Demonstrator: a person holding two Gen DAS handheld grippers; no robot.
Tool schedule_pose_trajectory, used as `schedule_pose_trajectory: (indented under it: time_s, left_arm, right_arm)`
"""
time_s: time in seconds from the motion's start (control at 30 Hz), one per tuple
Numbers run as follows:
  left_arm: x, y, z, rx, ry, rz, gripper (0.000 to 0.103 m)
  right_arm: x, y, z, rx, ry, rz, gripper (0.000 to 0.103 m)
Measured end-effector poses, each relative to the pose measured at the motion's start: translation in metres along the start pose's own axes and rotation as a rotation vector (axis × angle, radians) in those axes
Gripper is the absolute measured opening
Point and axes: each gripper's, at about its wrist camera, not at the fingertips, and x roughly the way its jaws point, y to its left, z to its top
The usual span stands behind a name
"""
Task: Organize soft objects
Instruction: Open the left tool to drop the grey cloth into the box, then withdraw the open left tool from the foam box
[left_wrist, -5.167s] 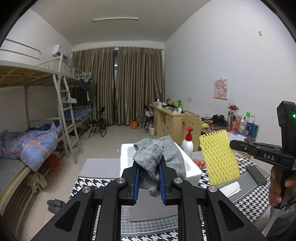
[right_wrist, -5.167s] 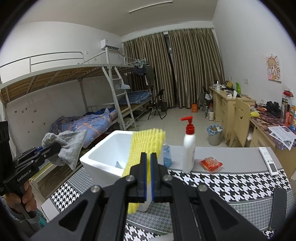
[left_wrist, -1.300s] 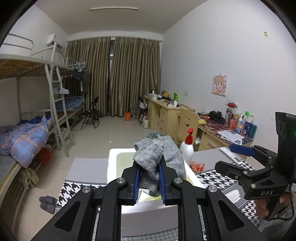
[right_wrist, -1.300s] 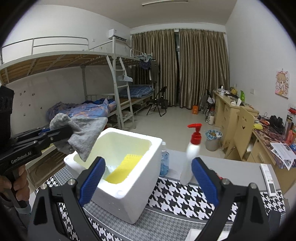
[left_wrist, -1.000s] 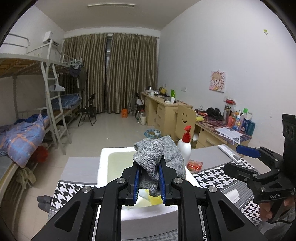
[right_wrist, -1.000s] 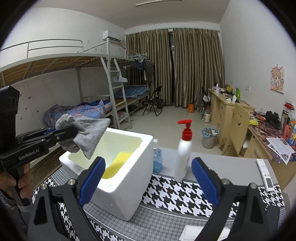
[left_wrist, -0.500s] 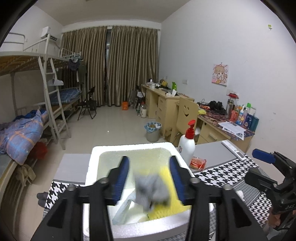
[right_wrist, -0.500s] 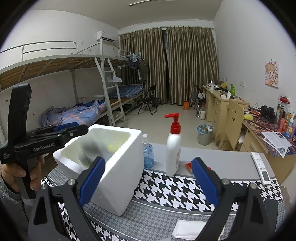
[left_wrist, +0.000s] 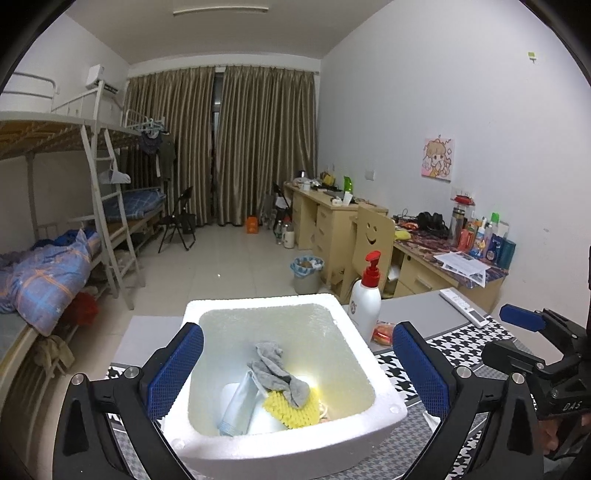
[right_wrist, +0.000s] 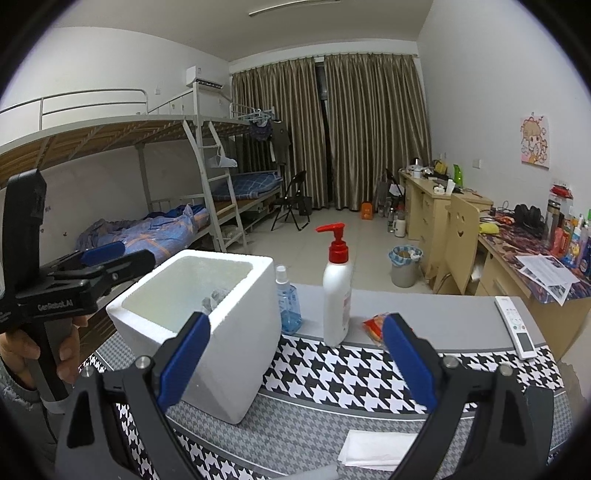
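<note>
A white foam box (left_wrist: 384, 400) stands on the houndstooth table; it also shows in the right wrist view (right_wrist: 240, 354). Inside lie a grey cloth (left_wrist: 277, 373), a yellow foam net (left_wrist: 291, 410) and a light blue cloth (left_wrist: 238, 408). My left gripper (left_wrist: 295, 373) is open and empty, held above the box's near rim. It shows from the side in the right wrist view (right_wrist: 110, 260). My right gripper (right_wrist: 295, 363) is open and empty over the table right of the box; it shows in the left wrist view (left_wrist: 524, 325).
A white pump bottle with red cap (right_wrist: 337, 291), a small blue spray bottle (right_wrist: 288, 306), a red snack packet (right_wrist: 375, 326) and a remote (right_wrist: 515, 326) sit behind the box. A folded white tissue (right_wrist: 376, 448) lies near the front edge. Bunk beds are left, desks right.
My left gripper opened and dropped the grey cloth into the foam box. Earlier my right gripper released the yellow foam net into the box and drew back to the right.
</note>
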Motion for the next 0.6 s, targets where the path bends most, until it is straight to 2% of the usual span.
schedule_pose_trajectory:
  time_s: [0.4, 0.6]
  left_arm:
    - [-0.025, -0.020, -0.003, -0.003, -0.043, -0.027, 0.102]
    - [-0.029, -0.032, -0.010, 0.005, -0.036, -0.032, 0.102]
  right_arm:
    - [-0.012, -0.006, -0.004, -0.012, -0.010, -0.004, 0.096]
    - [-0.015, -0.015, -0.011, 0.009, -0.004, 0.006, 0.096]
